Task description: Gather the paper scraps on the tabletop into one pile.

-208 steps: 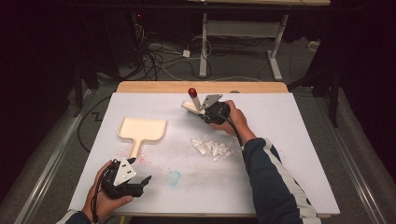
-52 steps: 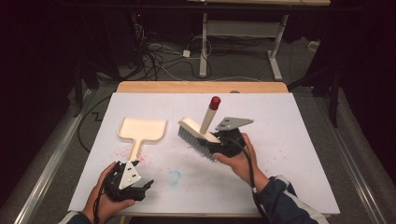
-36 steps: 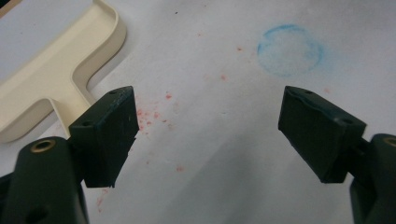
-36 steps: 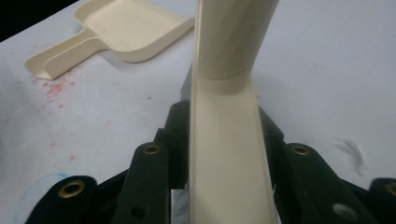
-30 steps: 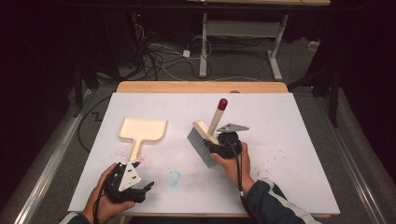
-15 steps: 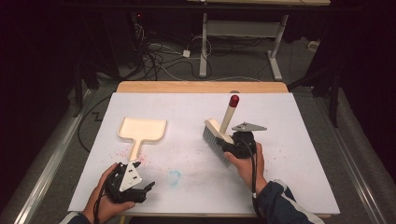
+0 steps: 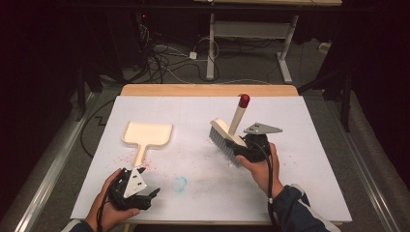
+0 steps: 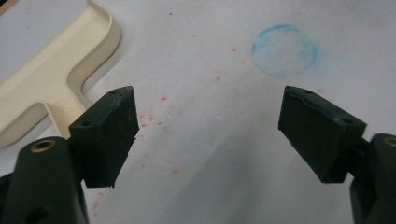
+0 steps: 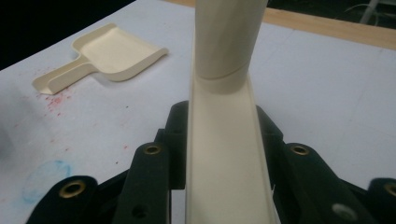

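The right claw [image 7: 243, 146] pinches the brush [image 7: 227, 135] by its back, handle tilted upward, bristles seemingly clear of the desk [image 7: 309, 159]. The left claw [image 7: 145, 195] (jaws spread, empty) rests near the dustpan [image 7: 147, 134].

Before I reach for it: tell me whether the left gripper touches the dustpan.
Apart. In the left gripper view the open fingers stand short of the dustpan, white table between them.
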Available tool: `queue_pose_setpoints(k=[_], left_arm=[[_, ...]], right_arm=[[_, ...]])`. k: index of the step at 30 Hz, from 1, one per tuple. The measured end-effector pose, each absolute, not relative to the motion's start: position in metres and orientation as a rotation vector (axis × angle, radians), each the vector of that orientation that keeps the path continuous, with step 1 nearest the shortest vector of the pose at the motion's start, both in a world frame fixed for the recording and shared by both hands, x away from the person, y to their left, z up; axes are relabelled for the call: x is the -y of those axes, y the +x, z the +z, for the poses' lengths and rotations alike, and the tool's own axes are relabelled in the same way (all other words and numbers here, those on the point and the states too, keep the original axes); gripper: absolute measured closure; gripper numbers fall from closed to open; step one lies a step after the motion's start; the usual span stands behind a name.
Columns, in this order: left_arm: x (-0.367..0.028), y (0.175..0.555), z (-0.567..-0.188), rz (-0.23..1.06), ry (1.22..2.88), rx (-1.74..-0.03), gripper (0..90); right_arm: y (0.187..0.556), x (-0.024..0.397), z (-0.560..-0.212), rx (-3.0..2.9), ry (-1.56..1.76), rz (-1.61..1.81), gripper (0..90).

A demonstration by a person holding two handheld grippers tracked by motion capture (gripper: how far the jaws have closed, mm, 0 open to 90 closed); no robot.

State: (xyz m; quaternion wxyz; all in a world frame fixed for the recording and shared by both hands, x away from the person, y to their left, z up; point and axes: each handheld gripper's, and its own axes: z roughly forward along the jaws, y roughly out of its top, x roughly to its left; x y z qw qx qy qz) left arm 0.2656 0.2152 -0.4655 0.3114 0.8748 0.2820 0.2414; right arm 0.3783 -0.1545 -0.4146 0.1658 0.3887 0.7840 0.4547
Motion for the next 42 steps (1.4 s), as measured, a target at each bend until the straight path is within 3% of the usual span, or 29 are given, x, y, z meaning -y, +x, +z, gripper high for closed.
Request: queue_pose_setpoints(k=[12,21,33,42], left_arm=[[-0.215,0.267,-0.466,0.637,2.316,-0.748,19.4],[-0.216,0.267,-0.467,0.632,2.317,-0.753,19.4],[-0.215,0.267,-0.467,0.633,2.325,-0.751,19.4],[-0.215,0.266,-0.466,0.637,2.323,-0.748,19.4]], right_arm=[[0.379,0.121,-0.418,-2.191,1.077,1.297,67.3],[0.395,0.084,-0.441,-2.182,1.109,1.216,67.4],[0.392,0.117,-0.440,-2.131,1.212,1.089,67.5],[0.371,0.136,-0.409,-2.089,1.156,1.192,67.3]])
